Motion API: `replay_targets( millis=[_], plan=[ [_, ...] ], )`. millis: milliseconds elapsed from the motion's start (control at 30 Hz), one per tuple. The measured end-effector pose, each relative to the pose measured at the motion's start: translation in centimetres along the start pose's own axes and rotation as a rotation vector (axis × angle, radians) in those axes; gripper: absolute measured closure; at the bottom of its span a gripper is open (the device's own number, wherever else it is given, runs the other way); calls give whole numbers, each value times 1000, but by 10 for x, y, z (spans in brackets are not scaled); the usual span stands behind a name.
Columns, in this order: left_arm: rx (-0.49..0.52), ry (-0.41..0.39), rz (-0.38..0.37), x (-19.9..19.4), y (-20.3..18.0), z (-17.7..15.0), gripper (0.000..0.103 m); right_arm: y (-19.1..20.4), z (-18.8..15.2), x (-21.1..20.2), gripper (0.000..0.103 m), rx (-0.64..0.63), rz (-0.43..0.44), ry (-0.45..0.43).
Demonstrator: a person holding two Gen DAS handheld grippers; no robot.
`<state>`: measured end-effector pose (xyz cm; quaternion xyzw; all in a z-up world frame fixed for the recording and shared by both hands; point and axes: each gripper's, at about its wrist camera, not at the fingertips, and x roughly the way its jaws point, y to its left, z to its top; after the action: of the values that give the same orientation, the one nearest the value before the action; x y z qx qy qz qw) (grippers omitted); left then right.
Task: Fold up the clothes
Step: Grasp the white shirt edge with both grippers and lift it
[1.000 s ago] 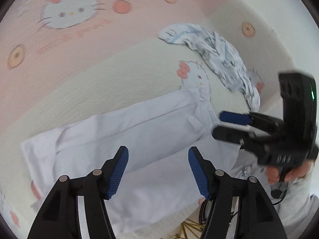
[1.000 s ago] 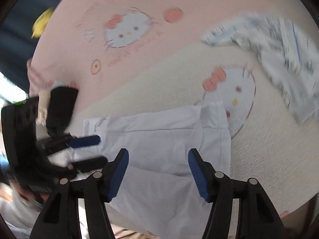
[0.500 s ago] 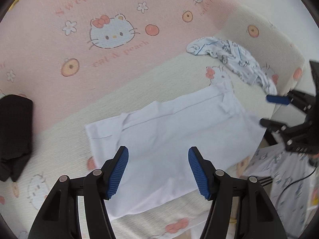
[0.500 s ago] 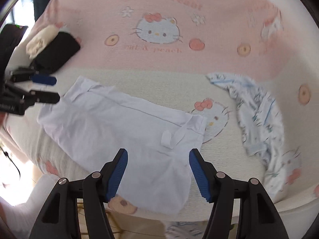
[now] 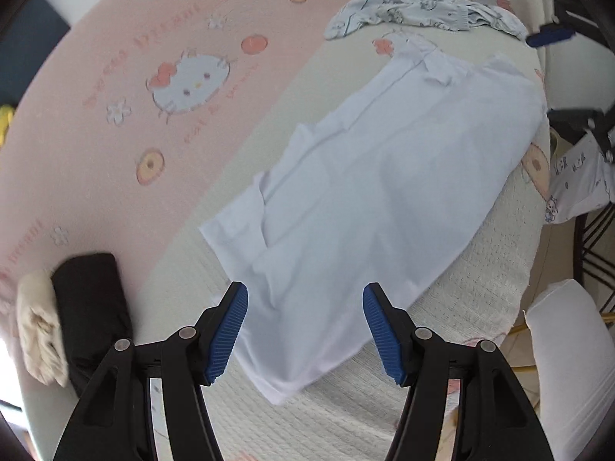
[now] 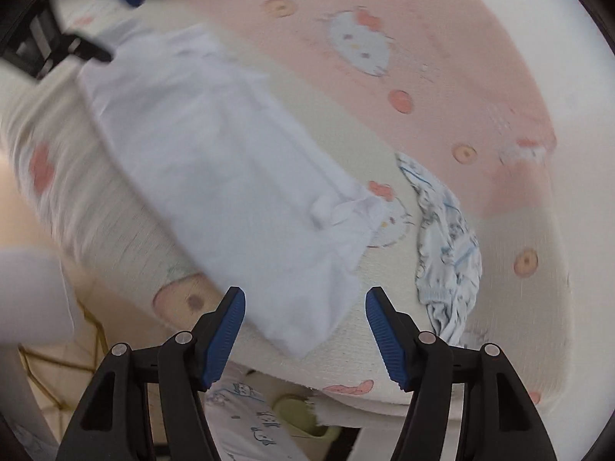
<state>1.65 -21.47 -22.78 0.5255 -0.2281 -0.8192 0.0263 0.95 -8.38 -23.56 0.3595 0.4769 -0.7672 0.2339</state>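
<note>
Cloth is the trouble here: the white garment [image 5: 369,199] is lying spread along the near part of the bed [image 5: 472,269], on the cream band of a cartoon-cat cover, and its near edge is running close to the side of the mattress, one corner almost at the drop. A careless tug from either tongs would probably be dragging that edge over the side, or bunching the thin fabric into creases instead of a clean fold line. The right wrist view is smeared, so judging where a hem or corner really ends is being made harder, and a pinch could be catching the bed cover along with the garment.

Both tongs are standing apart and holding nothing. The left tongs [image 5: 305,332] are hanging above the garment's lower end, the white fabric running up and away between the blue pads [image 5: 226,330] toward the collar end. The right tongs [image 6: 303,332] are hovering over the opposite end, a bottom corner of the fabric sitting just ahead of the gap and a little to its left.

A patterned pale-blue garment [image 5: 415,9] is lying crumpled beyond the white one, close to its collar end, near enough to be snagged if a fold is swept that way. A black folded piece [image 5: 90,315] and a cream one [image 5: 38,326] are sitting together well off to the left tongs' side.
</note>
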Motion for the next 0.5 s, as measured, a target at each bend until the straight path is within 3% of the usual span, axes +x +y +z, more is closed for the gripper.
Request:
replay_targets(
  millis=[67,167,367,500],
  plan=[
    [-15,9,0,3,0,-3,43,10,2,5,38,-39,-17,-7],
    [35,2,60,6,-6,-10,43,25,5,11,38,-113,-78,-22],
    [415,-87,368,18,-43,-51,43,57,-12,28,38,-319,-249,-53],
    [568,-74,425,37,-53,-70,43,71,-34,46,38,-449,-365,-39]
  ],
)
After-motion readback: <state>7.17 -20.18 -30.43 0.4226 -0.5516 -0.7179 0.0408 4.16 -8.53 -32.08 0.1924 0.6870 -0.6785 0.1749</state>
